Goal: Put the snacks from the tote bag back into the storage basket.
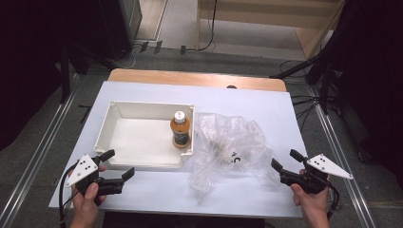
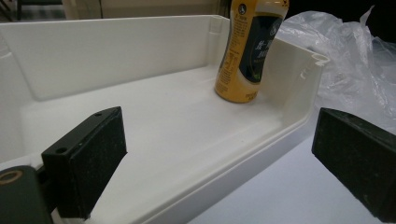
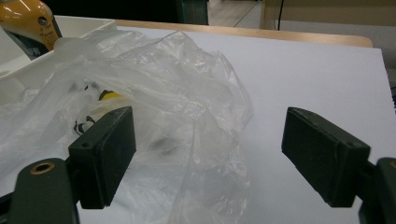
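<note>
— Two hands at the near edge of the tabletop [image 1: 142, 90], each holding a black tool. How do the jaws stand?

— Left gripper [image 1: 116, 167] sits at the near left, jaws spread wide, nothing between them. In the left gripper view one jaw hangs over the near wall of the white tray [image 2: 154, 70] and the other stands outside it, above the white sheet. Right gripper [image 1: 283, 162] is at the near right, jaws also wide apart and empty.

— Where is the bottle?

— Upright in the far right corner of the tray, an orange bottle [image 1: 180, 129] with a white cap and a dark label, close against the right wall. Neither gripper touches it.

— And the plastic?

— Crumpled clear plastic bag [image 1: 228, 145] lies on the sheet just right of the tray, its left edge against the tray's corner. In the right gripper view the bag [image 3: 154, 102] spreads ahead of the jaws; the left jaw in that view stands in front of its folds, the other over bare sheet. Whether a pad touches the film I cannot tell.

— Anything inside the bag?

— Dark marks and a bit of yellow show through the film; what they are is too blurred to say.

— The setting?

— White sheet over a wooden tabletop, grey floor and cables beyond the far edge.
</note>
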### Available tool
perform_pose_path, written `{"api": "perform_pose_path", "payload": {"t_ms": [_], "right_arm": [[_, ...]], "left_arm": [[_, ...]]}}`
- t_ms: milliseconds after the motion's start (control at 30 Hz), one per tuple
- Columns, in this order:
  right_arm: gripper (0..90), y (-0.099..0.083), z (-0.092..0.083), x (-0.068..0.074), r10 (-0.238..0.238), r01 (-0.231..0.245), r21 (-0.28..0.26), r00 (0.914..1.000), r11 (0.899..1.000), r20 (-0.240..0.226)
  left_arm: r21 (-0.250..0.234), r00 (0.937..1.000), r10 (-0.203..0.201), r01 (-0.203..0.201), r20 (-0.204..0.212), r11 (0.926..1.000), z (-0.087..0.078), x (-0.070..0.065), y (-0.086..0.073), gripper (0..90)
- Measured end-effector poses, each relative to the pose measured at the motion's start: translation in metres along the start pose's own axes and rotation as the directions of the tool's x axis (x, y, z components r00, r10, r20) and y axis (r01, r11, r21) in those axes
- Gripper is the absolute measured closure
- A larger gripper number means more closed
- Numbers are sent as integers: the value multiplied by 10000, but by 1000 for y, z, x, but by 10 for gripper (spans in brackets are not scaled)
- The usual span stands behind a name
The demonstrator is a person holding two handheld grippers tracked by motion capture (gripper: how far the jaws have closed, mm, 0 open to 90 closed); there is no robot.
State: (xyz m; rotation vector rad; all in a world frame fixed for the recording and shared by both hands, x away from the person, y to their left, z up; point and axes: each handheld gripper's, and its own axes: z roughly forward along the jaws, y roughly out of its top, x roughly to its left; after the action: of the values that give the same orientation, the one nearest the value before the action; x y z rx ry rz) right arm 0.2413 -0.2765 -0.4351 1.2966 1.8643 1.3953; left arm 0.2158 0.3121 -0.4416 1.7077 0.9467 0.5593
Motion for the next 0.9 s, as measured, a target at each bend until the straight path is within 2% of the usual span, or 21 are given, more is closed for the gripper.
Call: {"api": "perform_pose_path", "payload": {"t_ms": [900], "right_arm": [[199, -4, 8, 1, -187, 184, 337, 9998, 9993, 96]], "left_arm": [[22, 10000, 21, -21, -81, 10000, -1, 0, 0, 31]]}}
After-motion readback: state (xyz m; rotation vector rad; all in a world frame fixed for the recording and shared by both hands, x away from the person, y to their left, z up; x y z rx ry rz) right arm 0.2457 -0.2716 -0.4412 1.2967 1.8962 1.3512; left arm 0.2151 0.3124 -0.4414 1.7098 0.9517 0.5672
